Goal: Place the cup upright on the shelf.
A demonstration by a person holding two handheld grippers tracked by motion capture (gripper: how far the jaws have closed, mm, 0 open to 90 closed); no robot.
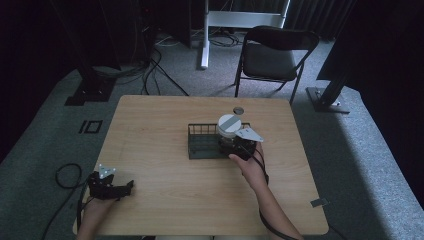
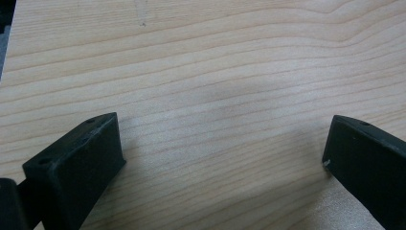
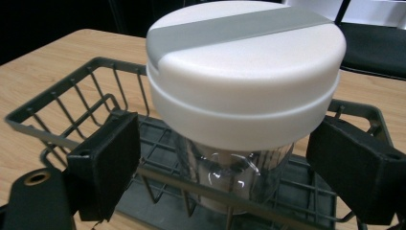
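**Jar stands in the wire basket, jaws spread on either side of it**

At the near left corner of the pale wooden table (image 1: pixel 165 150), the left gripper (image 1: pixel 120 190) rests low, its jaws wide apart with bare wood grain between them and nothing held.

Right of centre sits the dark grey wire basket (image 1: pixel 200 142). Its left part lies empty; at its right end stands the clear plastic jar with a white, grey-striped lid (image 1: pixel 230 127), upright on the basket floor.

The right gripper (image 1: pixel 239 146) reaches in from the near side. The right gripper view shows its jaws open, one on each side of the jar (image 3: pixel 239 96) below the lid, with a gap at both; contact cannot be told. It also shows the basket's (image 3: pixel 62 110) near rail crossing before the jar's clear body. The high view alone shows a small round grey object (image 1: pixel 238 110) just beyond the basket.
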